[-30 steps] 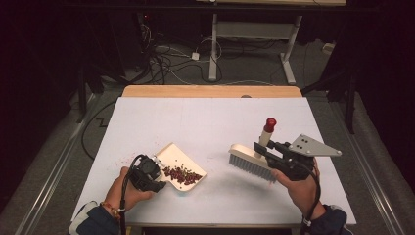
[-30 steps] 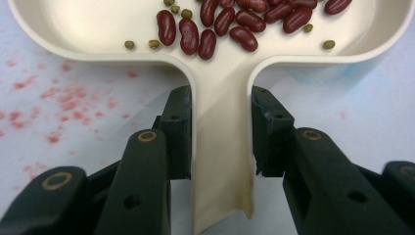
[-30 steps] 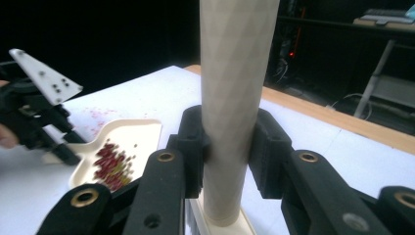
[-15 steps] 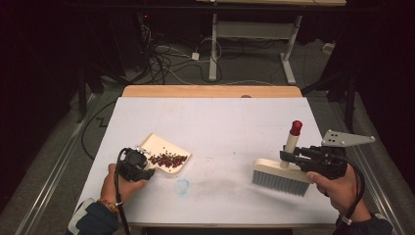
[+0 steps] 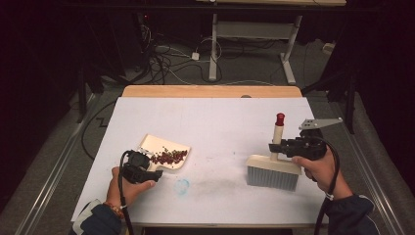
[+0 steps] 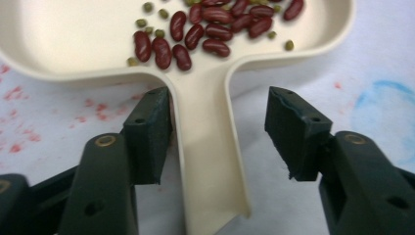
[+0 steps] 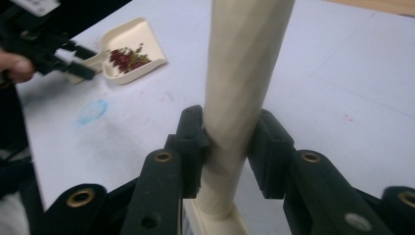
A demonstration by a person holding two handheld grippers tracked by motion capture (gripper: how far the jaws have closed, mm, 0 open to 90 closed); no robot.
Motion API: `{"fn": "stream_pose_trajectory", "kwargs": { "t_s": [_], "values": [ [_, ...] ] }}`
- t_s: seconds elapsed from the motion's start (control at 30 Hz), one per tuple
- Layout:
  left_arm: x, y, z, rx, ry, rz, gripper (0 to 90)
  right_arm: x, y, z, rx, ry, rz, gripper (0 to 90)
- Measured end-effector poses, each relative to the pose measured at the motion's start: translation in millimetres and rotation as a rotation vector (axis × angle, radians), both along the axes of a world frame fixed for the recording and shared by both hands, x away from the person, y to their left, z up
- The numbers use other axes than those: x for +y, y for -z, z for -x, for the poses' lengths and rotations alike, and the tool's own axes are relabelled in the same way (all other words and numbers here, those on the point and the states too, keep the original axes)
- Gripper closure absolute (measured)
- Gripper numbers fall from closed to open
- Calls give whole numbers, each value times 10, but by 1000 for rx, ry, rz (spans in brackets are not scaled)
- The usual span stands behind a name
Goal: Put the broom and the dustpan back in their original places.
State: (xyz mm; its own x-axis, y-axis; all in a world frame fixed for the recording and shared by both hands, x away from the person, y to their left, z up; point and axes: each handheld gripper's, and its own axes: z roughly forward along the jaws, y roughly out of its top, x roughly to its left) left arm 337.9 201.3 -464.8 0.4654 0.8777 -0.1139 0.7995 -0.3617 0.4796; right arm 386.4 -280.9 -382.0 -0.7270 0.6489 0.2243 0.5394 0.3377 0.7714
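The left claw (image 6: 218, 132) has just been opening, and its pads are now standing apart on either side of the cream dustpan's (image 5: 164, 154) handle, one pad beside it and the other clear of it. That suggests the loaded pan is being released on the desk (image 5: 215, 117), so the sweeping looks finished. The right claw (image 7: 227, 147) is clamping the cream handle of the hand brush (image 5: 273, 169), which is standing bristles-down toward the desk's right side, well apart from the pan. Farther in, the pan is holding a small heap of red kidney beans (image 6: 205, 29) with a few green mung beans (image 6: 147, 14) mixed through
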Motion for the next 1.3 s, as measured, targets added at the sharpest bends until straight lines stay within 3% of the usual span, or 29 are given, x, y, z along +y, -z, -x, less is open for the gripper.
{"fn": "stream_pose_trajectory", "kwargs": {
  "t_s": [0.2, 0.33, 0.5, 0.63, 0.8, 0.9, 0.97, 1.1, 1.3],
  "values": [
    [-2, -22, 139, -76, 30, -18, 300, 8, 199, -294, 33, 86, 12, 649],
    [31, -49, 224, -180, 66, -1, 229, 5, 333, -430, 61, 148, 27, 627],
    [58, -102, 315, -298, 97, 17, 198, 16, 449, -536, 80, 172, 30, 619],
    [42, -131, 347, -350, 111, 34, 197, 47, 483, -568, 74, 182, 54, 612],
    [22, -137, 358, -370, 123, 27, 197, 80, 498, -578, 56, 193, 90, 594],
    [11, -133, 357, -379, 131, 30, 197, 109, 512, -581, 26, 200, 136, 569],
    [3, -136, 360, -386, 134, 26, 197, 127, 502, -575, -21, 226, 178, 514],
    [5, -157, 383, -415, 146, 43, 197, 111, 420, -530, -124, 273, 159, 444],
    [-9, -174, 407, -451, 170, 44, 191, 156, 210, -134, -358, 224, 133, 385]
  ]
}}
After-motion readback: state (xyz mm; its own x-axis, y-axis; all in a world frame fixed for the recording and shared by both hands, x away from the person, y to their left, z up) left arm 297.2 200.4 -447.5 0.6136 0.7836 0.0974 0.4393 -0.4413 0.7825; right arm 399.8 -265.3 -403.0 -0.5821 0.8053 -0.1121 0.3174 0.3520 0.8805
